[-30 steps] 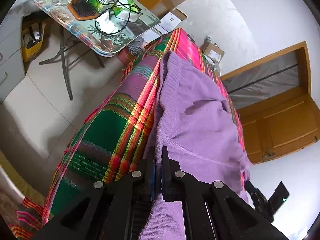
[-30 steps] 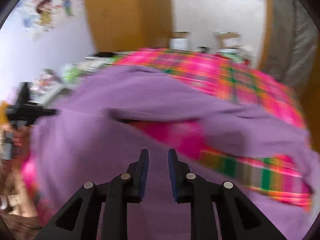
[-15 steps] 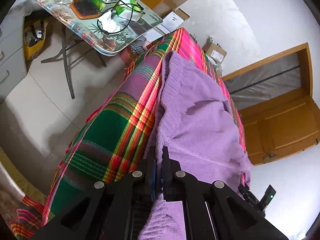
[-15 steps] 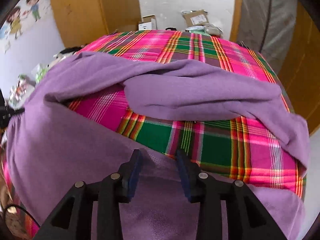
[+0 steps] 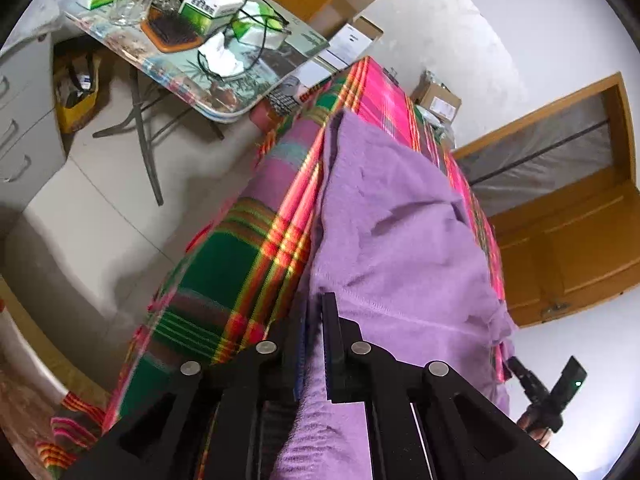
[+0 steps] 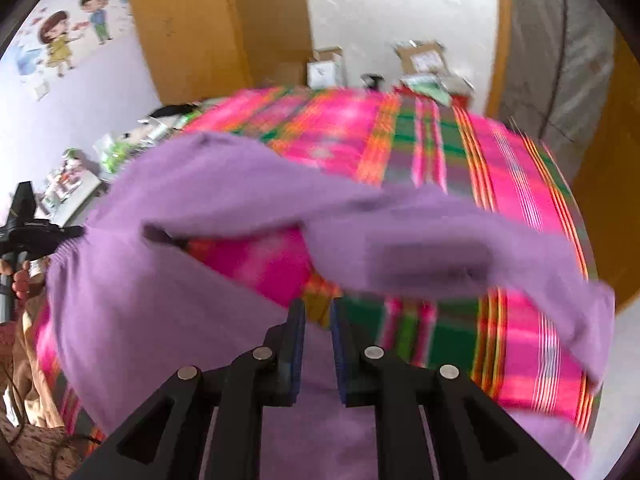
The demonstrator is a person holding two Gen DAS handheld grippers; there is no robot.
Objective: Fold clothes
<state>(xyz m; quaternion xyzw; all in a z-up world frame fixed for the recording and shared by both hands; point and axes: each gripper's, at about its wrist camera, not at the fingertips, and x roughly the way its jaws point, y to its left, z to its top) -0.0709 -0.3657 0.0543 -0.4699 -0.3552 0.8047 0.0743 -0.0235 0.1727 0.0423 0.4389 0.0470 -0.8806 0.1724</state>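
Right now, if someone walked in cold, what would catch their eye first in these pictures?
The purple garment sprawled over the loud pink and green plaid cloth covering the bed. Next, the left claw, shut on the garment's edge at the near corner, and the right claw, whose jaws have just been closing, with purple fabric between them. A cluttered side table stands left of the bed.

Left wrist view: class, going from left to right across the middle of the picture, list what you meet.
Grey drawer cabinet → pale tiled floor → pink-and-green plaid cloth → purple knitted garment → brown wooden door.
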